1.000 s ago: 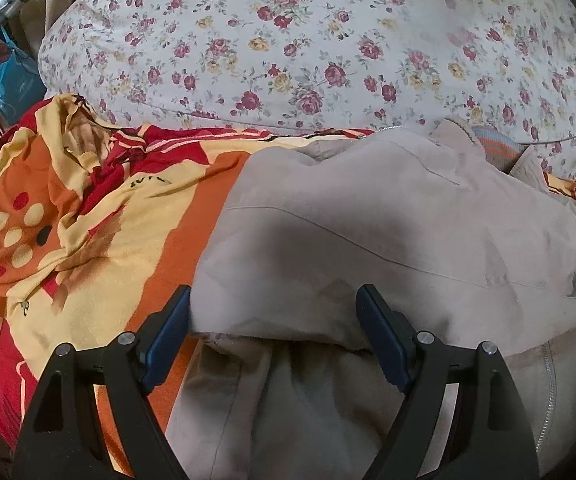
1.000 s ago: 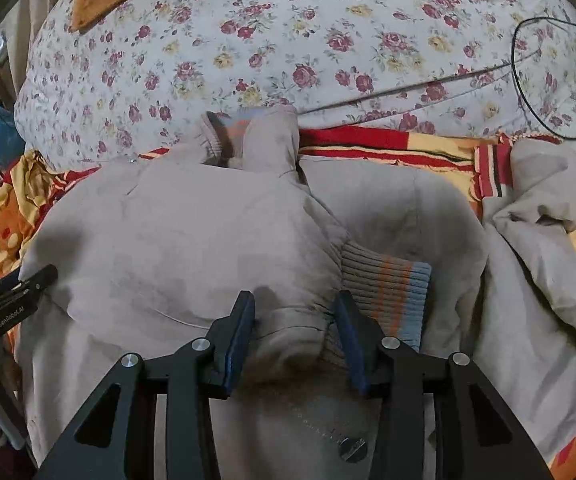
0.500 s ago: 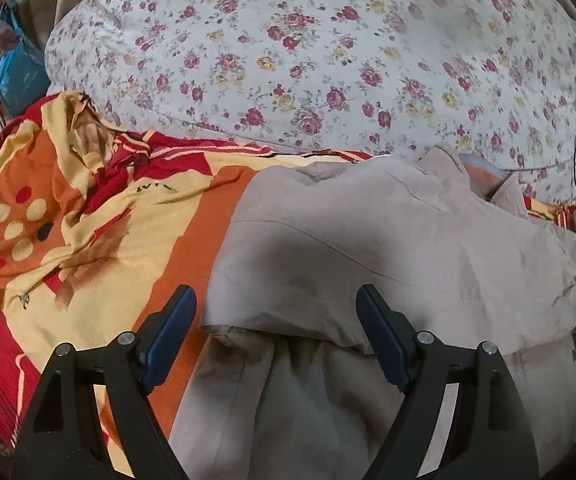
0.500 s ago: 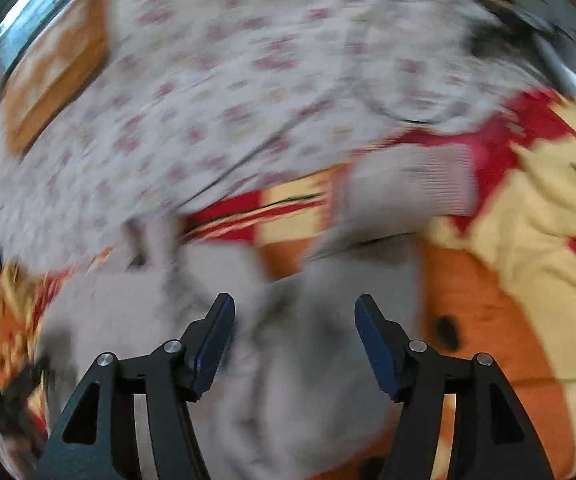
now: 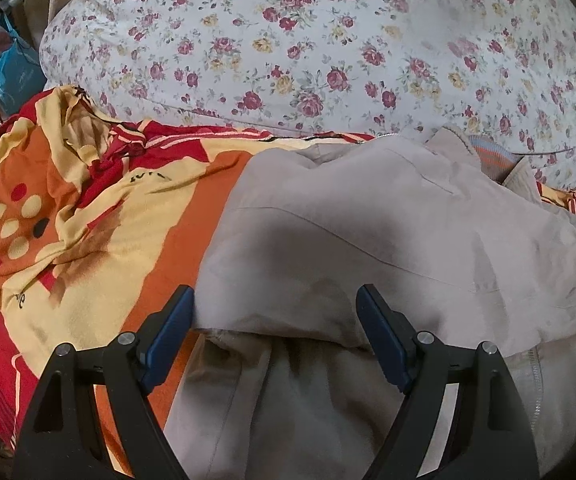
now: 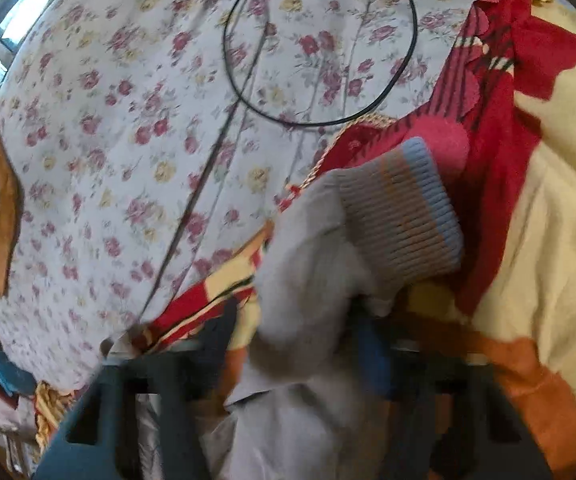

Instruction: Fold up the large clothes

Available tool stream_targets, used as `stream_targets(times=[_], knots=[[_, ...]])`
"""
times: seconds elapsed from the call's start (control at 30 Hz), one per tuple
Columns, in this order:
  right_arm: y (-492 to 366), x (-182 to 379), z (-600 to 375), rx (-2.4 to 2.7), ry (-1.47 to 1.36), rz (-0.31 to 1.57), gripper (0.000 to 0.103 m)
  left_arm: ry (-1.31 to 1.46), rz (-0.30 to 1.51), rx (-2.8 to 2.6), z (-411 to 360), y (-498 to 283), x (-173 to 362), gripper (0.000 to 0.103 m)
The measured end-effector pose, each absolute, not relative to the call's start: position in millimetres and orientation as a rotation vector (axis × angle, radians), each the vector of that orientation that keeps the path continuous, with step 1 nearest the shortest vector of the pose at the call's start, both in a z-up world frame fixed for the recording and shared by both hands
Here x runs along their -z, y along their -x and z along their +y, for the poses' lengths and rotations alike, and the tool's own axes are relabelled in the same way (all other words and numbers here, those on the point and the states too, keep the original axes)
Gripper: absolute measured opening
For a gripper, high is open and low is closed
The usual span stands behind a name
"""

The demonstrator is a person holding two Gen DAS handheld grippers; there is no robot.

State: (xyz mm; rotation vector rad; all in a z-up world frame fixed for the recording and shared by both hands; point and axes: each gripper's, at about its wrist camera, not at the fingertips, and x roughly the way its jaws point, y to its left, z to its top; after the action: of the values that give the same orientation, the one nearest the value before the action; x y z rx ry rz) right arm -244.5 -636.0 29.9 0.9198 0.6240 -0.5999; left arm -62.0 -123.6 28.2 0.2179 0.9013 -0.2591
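A beige jacket (image 5: 388, 232) lies spread on the bed, over an orange, red and yellow blanket (image 5: 100, 216) that shows to its left. Beyond both, at the far side, sits a white floral quilt (image 5: 308, 40). The left gripper (image 5: 276, 336) hovers over the jacket's near folded edge with its jaws spread wide, the cloth passing under and between the blue pads without being pinched. To the right, the right gripper (image 6: 300, 344) is blurred; its jaws are closing with the jacket's sleeve (image 6: 308, 272) between them. I cannot tell whether the pads press the cloth yet. The sleeve's ribbed cuff (image 6: 404, 216), striped blue and orange, points away over the blanket's red part. A black cable (image 6: 320, 120) loops on the quilt beyond.
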Motion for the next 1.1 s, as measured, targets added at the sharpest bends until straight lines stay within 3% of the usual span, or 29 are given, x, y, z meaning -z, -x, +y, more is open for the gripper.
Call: stream_targets(times=[0.03, 0.4, 0.57, 0.67, 0.7, 0.8, 0.9, 1.0, 1.1], knots=[[246.2, -33.3, -636.9, 0.604, -0.904, 0.627, 0.007, -0.209, 0.902, 0.26, -122.2, 61.6, -29.5, 0.082], [280.7, -187.2, -552.1, 0.36, -0.621, 0.44, 0.005, -0.072, 0.872, 0.31, -112.8, 67.9, -56.0, 0.082], [234.3, -195.8, -444.9, 0.119, -0.49, 0.514, 0.005, 0.005, 0.87, 0.358, -105.1, 68.4, -62.3, 0.082], [187.2, -150.6, -372.0, -0.02, -0.37, 0.682, 0.024, 0.046, 0.894, 0.392, -101.7, 65.7, -60.3, 0.082], [174.0, -131.1, -351.4, -0.065, -0.328, 0.781, 0.045, 0.056, 0.906, 0.406, -101.3, 65.3, -59.1, 0.082], [164.6, -91.6, -316.0, -0.147, -0.284, 0.94, 0.046, 0.071, 0.926, 0.455, -101.3, 66.4, -57.1, 0.083], [183.5, -90.9, -332.1, -0.103, -0.309, 0.9, 0.05, 0.094, 0.935, 0.504, -107.8, 68.0, -58.3, 0.084], [209.8, -93.5, -366.0, 0.012, -0.387, 0.844, 0.069, 0.129, 0.966, 0.559, -118.5, 69.4, -58.0, 0.086], [234.7, -93.1, -401.2, 0.087, -0.469, 0.832, 0.069, 0.122, 1.02, 0.584, -139.7, 70.0, -55.7, 0.086]])
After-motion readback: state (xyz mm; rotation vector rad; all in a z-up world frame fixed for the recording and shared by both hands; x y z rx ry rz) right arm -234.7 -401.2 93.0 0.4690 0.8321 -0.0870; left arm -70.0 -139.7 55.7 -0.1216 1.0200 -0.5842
